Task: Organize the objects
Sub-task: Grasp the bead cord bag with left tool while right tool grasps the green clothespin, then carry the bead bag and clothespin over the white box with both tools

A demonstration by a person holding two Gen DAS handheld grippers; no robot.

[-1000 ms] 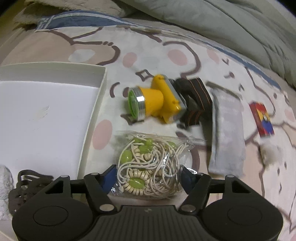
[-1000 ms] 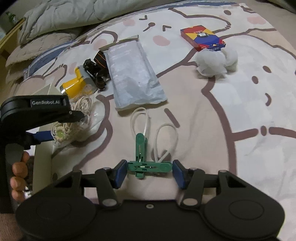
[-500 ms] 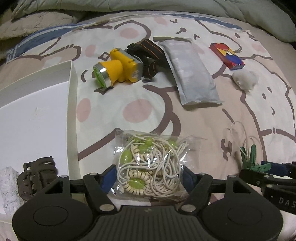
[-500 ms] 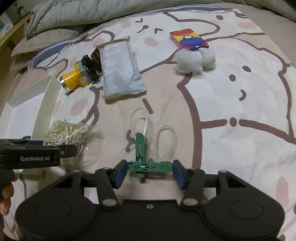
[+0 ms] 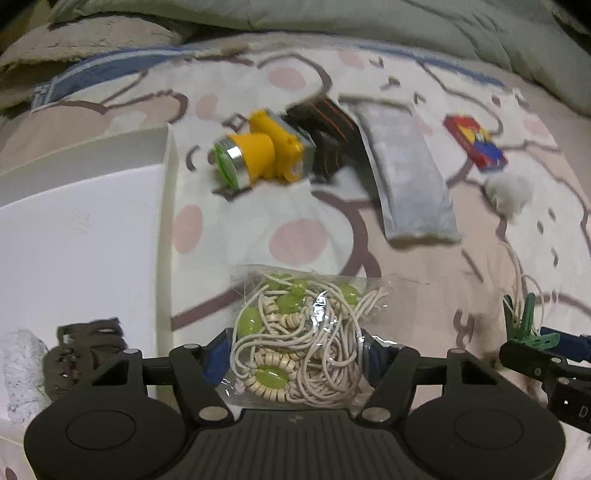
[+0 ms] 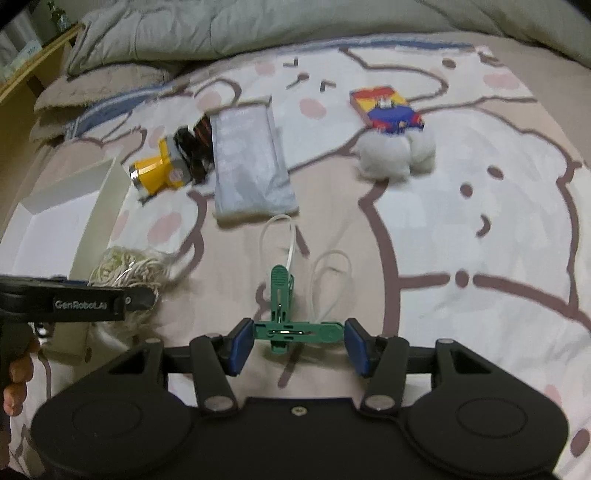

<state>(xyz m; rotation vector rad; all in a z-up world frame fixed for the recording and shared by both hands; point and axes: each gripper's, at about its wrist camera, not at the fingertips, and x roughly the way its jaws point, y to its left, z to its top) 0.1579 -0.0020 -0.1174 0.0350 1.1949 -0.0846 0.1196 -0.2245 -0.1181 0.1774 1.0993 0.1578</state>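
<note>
A cartoon-print bedsheet (image 6: 461, 206) covers the bed, with a grey-green duvet (image 6: 258, 29) bunched along its far edge. At the left lies an open white box (image 5: 81, 221); a dark hair claw (image 5: 86, 354) and a crumpled white wad (image 5: 20, 369) sit in its near corner. Toward the middle of the sheet a long silvery-grey pouch (image 6: 251, 162) lies lengthwise, and just left of it a yellow headlamp (image 5: 262, 151) with a dark striped strap (image 5: 328, 125) rests on its side. Farther right, a red, yellow and blue card box (image 6: 386, 109) touches a white fluffy ball (image 6: 397, 155); its print is too blurred to read.

The left gripper (image 5: 293, 354) is clamped on a clear bag of cream cords and green beads (image 5: 299, 336), beside the white box's right wall. In the right wrist view its body bears the label "GenRobot.AI". The right gripper (image 6: 297, 341) pinches a green clothespin (image 6: 295, 332) end to end between its blue pads (image 6: 240, 345); a second green clip (image 6: 280, 291) crosses it, attached to white cord loops (image 6: 328, 280) lying on the sheet.
</note>
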